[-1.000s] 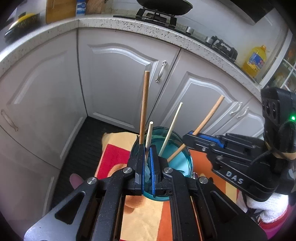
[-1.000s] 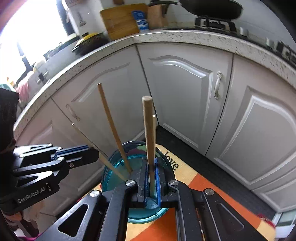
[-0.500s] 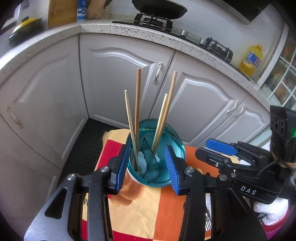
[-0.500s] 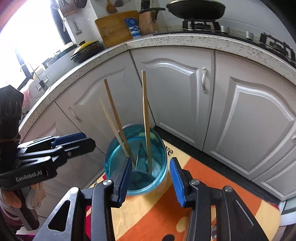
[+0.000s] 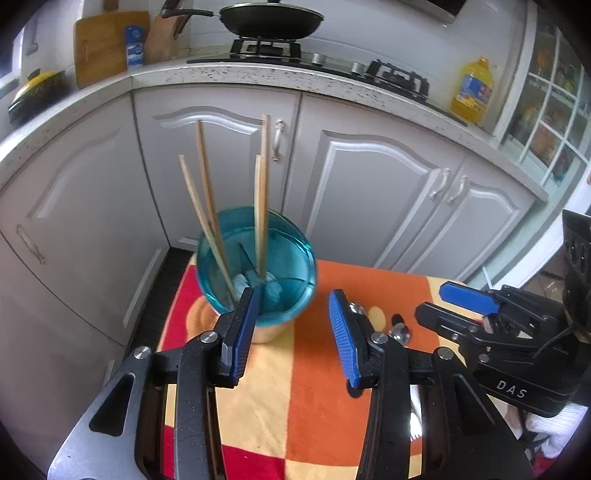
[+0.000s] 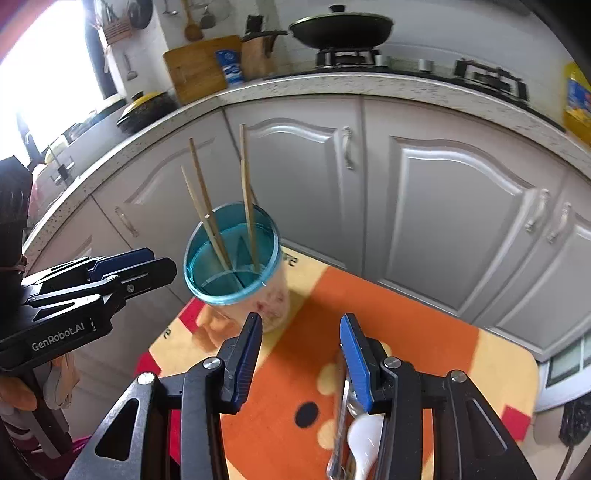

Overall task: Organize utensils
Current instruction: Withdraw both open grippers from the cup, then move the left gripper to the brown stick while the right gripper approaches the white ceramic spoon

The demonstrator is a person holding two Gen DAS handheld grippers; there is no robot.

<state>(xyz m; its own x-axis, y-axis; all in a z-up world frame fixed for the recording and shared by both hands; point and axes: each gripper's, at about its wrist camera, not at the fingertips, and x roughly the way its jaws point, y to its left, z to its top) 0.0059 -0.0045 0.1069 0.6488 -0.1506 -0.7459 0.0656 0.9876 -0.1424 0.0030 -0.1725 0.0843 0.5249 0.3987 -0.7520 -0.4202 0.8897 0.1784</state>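
Cupboards (image 5: 388, 184) with pale doors fill the back, under a speckled counter (image 6: 332, 83) with a black pan (image 5: 271, 18) on the stove; a small surface (image 5: 325, 369) with an orange, red and yellow cloth stands in front. The left gripper (image 5: 293, 334) has its jaws spread wide with nothing between them, just in front of the cup; they have just been opening. The right gripper (image 6: 301, 360) also has its jaws spread and holds nothing; they too have just been opening. A blue see-through cup (image 5: 258, 266) stands upright at the far left corner of the cloth; four wooden chopsticks (image 5: 260, 192) stand in it, two leaning left, two close together on the right. A white spoon (image 6: 364, 439) and a metal spoon (image 6: 341, 424) lie on the cloth near the right jaws.
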